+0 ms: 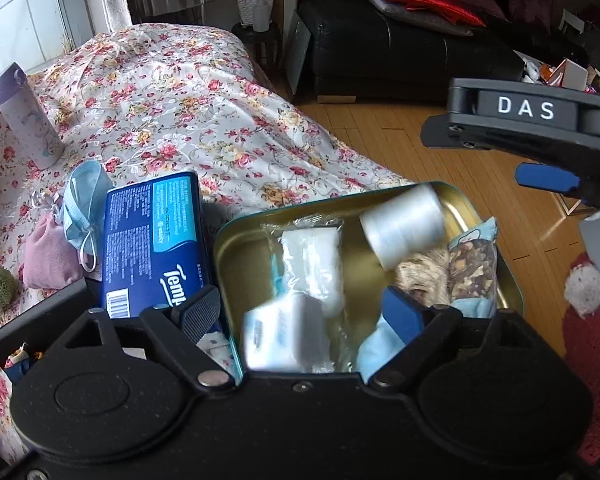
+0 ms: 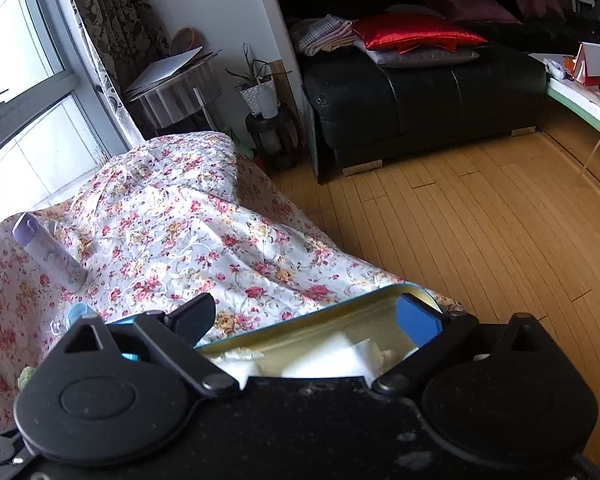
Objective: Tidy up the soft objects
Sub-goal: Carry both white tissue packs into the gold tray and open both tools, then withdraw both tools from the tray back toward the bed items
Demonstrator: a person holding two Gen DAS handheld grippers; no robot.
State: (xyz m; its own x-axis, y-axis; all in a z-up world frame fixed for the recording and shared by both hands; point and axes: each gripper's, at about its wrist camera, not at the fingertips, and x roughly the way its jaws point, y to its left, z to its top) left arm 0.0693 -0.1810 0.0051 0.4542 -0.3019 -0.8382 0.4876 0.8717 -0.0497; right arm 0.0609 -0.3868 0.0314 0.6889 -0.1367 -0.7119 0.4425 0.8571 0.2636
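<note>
**Soft Things Sit in the Gold Tin**

A big bed cover with red and yellow flowers [image 1: 172, 92] fills the left side of the left wrist view, from 9 o'clock up to 12 o'clock. A black leather sofa [image 2: 420, 96] stands far off at 1 o'clock, with a shiny red cushion [image 2: 412, 34] on top. The wooden floor [image 2: 480, 220] lies at 3 o'clock.

A gold metal tin with a green rim [image 1: 244, 256] rests on the cover, near the middle of the left wrist view. Inside it, a white roll of thread [image 1: 404, 224] lies at 1 o'clock, a clear bag of white cotton [image 1: 312, 264] lies in the middle, a small white and blue tissue pack [image 1: 280, 332] lies at 6 o'clock, and a bag of brown nuts and fruit [image 1: 472, 268] lies at 3 o'clock, beside a tan fluffy thing [image 1: 420, 276].

A dark blue tissue box [image 1: 152, 240] leans just beside the tin at 9 o'clock. A light blue face mask [image 1: 86, 200] and a soft pink pouch [image 1: 48, 256] lie further left. A tall purple and white bottle [image 1: 24, 116] stands at 10 o'clock.

The left gripper [image 1: 300, 312] hangs over the tin. Its claw is apart and pinches nothing. The tissue pack sits between its fingers.

The right gripper [image 2: 308, 316] is over the tin's far edge. Its claw is wide apart and empty.
</note>
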